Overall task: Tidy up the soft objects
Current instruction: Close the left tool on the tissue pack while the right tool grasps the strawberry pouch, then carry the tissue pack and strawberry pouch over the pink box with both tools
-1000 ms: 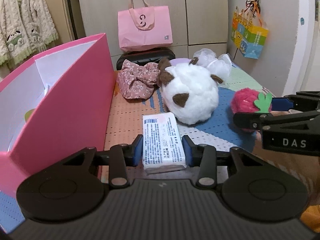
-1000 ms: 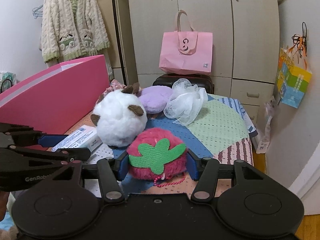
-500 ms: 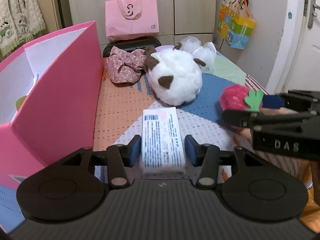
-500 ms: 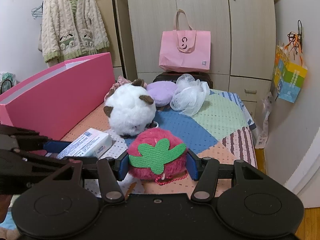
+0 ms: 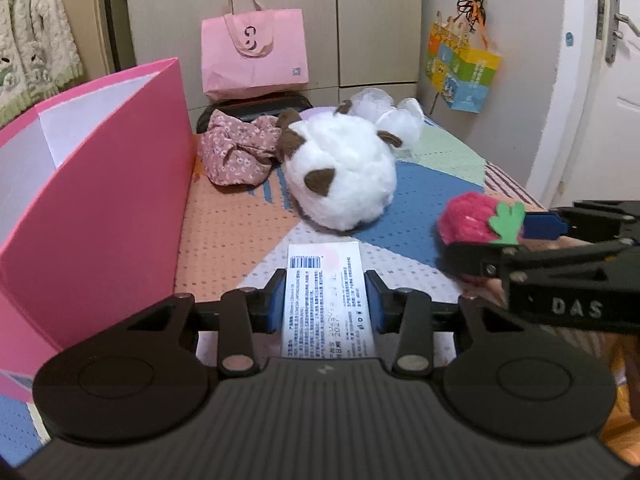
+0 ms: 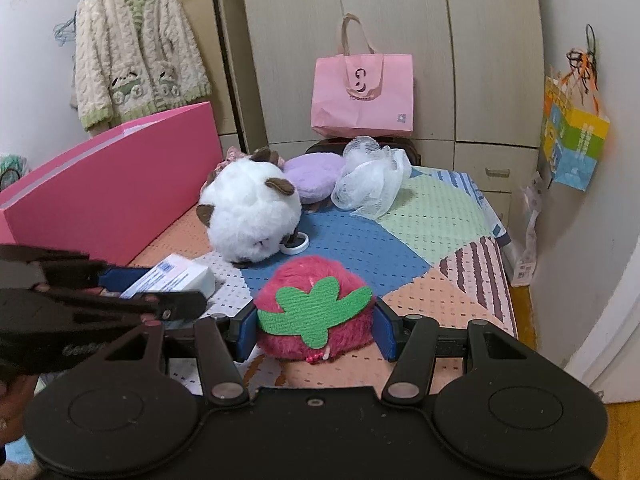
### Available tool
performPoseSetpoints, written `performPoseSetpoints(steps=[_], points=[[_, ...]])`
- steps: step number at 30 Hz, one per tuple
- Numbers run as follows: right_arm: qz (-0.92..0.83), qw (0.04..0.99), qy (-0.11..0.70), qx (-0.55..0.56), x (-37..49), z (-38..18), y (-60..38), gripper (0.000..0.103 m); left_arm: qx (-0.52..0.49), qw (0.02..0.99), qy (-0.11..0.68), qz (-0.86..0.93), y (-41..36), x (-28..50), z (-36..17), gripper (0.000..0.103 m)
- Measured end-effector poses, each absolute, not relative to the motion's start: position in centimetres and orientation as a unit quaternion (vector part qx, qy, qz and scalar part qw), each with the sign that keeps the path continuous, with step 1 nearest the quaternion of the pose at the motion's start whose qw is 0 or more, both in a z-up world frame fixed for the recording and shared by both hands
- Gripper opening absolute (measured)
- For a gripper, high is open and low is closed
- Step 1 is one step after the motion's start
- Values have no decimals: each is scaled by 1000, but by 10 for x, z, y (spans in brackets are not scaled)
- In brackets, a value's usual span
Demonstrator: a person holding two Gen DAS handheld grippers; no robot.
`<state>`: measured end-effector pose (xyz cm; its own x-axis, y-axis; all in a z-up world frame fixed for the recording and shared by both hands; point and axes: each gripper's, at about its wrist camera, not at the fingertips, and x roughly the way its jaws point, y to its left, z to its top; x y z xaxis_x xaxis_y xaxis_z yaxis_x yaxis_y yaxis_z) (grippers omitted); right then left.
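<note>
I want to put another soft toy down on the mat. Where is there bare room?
Free: the green and striped patches right of the mesh sponge, and the orange strip between the pink box and the white plush. Crowded: the far end, with the floral cloth and purple cushion.

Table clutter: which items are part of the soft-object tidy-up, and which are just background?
Job:
- tissue pack, left gripper closing on it
- strawberry plush in right gripper
- white plush
- purple cushion
- mesh pouf
- floral scrunchie
- pink box

Background:
- pink tote
- cardigan
- colourful hanging bag
</note>
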<state>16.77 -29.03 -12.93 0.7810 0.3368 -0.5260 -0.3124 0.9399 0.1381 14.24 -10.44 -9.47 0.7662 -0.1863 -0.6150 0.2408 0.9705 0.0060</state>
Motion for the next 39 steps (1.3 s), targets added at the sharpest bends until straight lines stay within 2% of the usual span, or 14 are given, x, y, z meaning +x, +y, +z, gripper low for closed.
performPoseSetpoints(steps=[16,21,39], points=[[172,944,283,15,149,-118,-288,61,-32,923,345,-169,-63,118,-67,39],[192,930,315,8,147,-111,-280,61,-79,894,385,-214,-42,121,-60,39],[357,855,374,-30,124,-52,-213,61,-77,857,448,-242,13,92,-39,39]])
